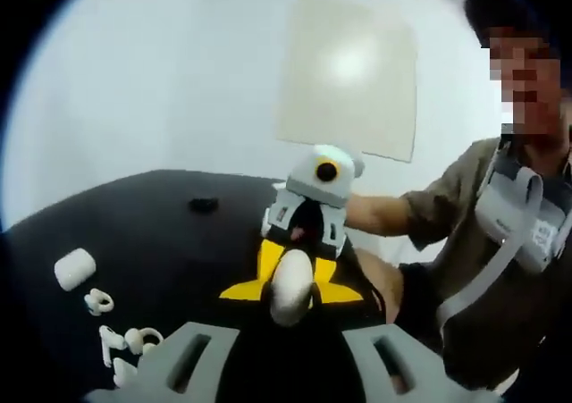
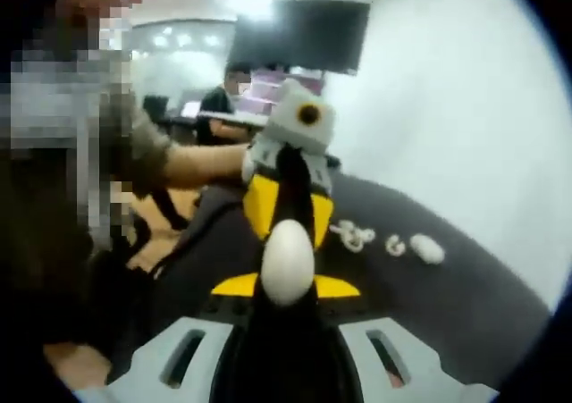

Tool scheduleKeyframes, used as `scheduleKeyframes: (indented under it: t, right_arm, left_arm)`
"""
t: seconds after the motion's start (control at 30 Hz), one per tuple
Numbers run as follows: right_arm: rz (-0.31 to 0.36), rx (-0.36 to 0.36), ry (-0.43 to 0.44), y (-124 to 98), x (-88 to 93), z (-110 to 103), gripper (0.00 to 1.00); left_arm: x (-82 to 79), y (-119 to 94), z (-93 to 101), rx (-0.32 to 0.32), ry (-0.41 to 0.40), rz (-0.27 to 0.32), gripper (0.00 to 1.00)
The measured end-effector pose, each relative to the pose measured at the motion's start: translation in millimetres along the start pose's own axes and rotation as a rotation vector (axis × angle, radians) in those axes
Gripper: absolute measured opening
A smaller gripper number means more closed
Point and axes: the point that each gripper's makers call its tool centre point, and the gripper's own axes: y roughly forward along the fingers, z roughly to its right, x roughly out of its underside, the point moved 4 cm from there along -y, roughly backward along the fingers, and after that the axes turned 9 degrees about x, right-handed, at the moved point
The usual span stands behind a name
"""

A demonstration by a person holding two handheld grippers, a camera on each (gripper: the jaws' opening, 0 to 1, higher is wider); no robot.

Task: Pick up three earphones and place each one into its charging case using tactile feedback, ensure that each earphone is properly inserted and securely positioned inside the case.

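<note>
- Left gripper [image 1: 288, 354]: grey jaw bases rising wide apart; tips lost against dark ground, so pinching or spread cannot be told.
- Right gripper [image 2: 288, 349]: same difficulty; dark tips run up to a white oval piece [image 2: 288, 260], grip not readable.
- White oval piece: held above the table [image 1: 179, 233] at the meeting point of both grippers, among yellow jaw parts; case or earphone not determinable.
- Loose earphones [image 1: 130, 340]: small, blurred, on the table near the edge along the white wall, beside a white case [image 1: 74, 269]; count uncertain.
- Left gripper view, additionally: small black object [image 1: 204, 205] toward the far edge; beige panel [image 1: 350, 77] on the wall; person in an olive sleeve.
- Right gripper view, additionally: dark monitor [image 2: 304, 32], lit office behind.
- Table: black, matte.
</note>
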Motion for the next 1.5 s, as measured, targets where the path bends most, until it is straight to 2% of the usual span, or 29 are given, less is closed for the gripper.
scheduleKeyframes:
  t: [0.13, 0.2, 0.27, 0.3, 0.33, 0.37, 0.47, 0.5, 0.53, 0.6, 0.67, 0.8, 0.87, 0.93, 0.97, 1.0, 1.03, 1.07, 1.1, 1.13, 1.2, 1.23, 1.27, 1.4, 1.5]
  right_arm:
    - [-0.003, 0.005, 0.009, 1, 0.3, -1, 0.22]
    - [0.003, 0.012, -0.018, 2, 0.1, -2, 0.22]
    - [0.011, 0.017, -0.078, 2, -0.9, -2, 0.22]
    - [0.028, 0.026, -0.134, 2, -2.6, -4, 0.22]
    - [0.026, 0.032, -0.151, 2, -2.4, -5, 0.22]
    - [0.025, 0.031, -0.146, 2, -2.2, -6, 0.22]
    - [0.029, 0.049, -0.154, 2, -2.0, -3, 0.22]
    - [0.026, 0.052, -0.149, 2, -1.6, -2, 0.22]
    - [0.026, 0.048, -0.135, 2, -1.3, -2, 0.22]
    - [0.032, 0.038, -0.142, 2, -1.8, -3, 0.22]
    - [0.026, 0.029, -0.102, 2, -0.8, -3, 0.22]
    - [0.008, 0.005, -0.002, 1, 1.8, 1, 0.22]
    - [0.003, 0.001, 0.022, 1, 2.2, 2, 0.22]
    - [0.000, -0.005, 0.042, 1, 2.9, 2, 0.22]
    - [-0.001, -0.007, 0.050, 1, 3.1, 2, 0.22]
    - [-0.002, -0.010, 0.057, 1, 3.3, 2, 0.22]
    - [-0.004, -0.012, 0.068, 1, 3.4, 1, 0.22]
    - [-0.004, -0.013, 0.072, 1, 3.5, 1, 0.22]
    - [-0.004, -0.013, 0.075, 1, 3.5, 1, 0.22]
    - [-0.004, -0.012, 0.074, 1, 3.5, 1, 0.22]
    - [-0.003, -0.012, 0.071, 1, 3.5, 1, 0.22]
    - [-0.002, -0.011, 0.070, 2, 3.5, 1, 0.22]
    - [-0.002, -0.011, 0.069, 2, 3.5, 1, 0.22]
    - [-0.001, -0.006, 0.067, 3, 3.5, 2, 0.22]
    - [0.001, -0.003, 0.062, 4, 3.5, 3, 0.22]
  left_arm:
    - [-0.7, 0, -2.2, -0.005, -0.014, -0.003, 0.17]
    - [0.0, -1, -3.6, 0.005, -0.047, -0.005, 0.16]
    - [-1.4, -1, -1.1, 0.027, -0.112, 0.009, 0.16]
    - [-3.5, -1, 0.0, 0.045, -0.170, 0.027, 0.15]
    - [-3.0, -3, 0.1, 0.057, -0.223, 0.026, 0.15]
    - [-2.6, -2, -0.7, 0.060, -0.235, 0.031, 0.15]
    - [-3.9, -1, -1.4, 0.036, -0.191, 0.044, 0.17]
    - [-5.4, -1, -4.7, 0.017, -0.176, 0.062, 0.17]
    - [-11.8, -3, -6.9, 0.005, -0.153, 0.116, 0.17]
    - [-17.5, -12, -15.0, -0.061, -0.122, 0.151, 0.14]
    - [-14.3, -13, -16.3, -0.073, -0.119, 0.130, 0.15]
    - [-15.7, -18, -20.1, -0.094, -0.082, 0.134, 0.16]
    - [-25.6, -29, -25.2, -0.129, -0.068, 0.205, 0.17]
    - [-40.4, -53, -35.4, -0.211, -0.049, 0.317, 0.17]
    - [-46.0, -67, -43.0, -0.272, -0.052, 0.373, 0.17]
    - [-48.7, -84, -54.2, -0.362, -0.058, 0.421, 0.16]
    - [-46.2, -99, -64.8, -0.458, -0.063, 0.430, 0.15]
    - [-40.7, -113, -76.2, -0.561, -0.075, 0.411, 0.13]
    - [-34.5, -125, -84.1, -0.634, -0.087, 0.388, 0.10]
    - [-30.9, -129, -86.7, -0.655, -0.098, 0.376, 0.09]
    - [-31.9, -125, -84.2, -0.586, -0.140, 0.410, 0.09]
    - [-31.6, -120, -83.2, -0.554, -0.147, 0.405, 0.09]
    - [-30.1, -116, -83.3, -0.547, -0.142, 0.384, 0.09]
    - [-13.5, -97, -86.3, -0.578, -0.081, 0.201, 0.10]
    - [-4.6, -92, -97.9, -0.598, -0.094, 0.146, 0.10]
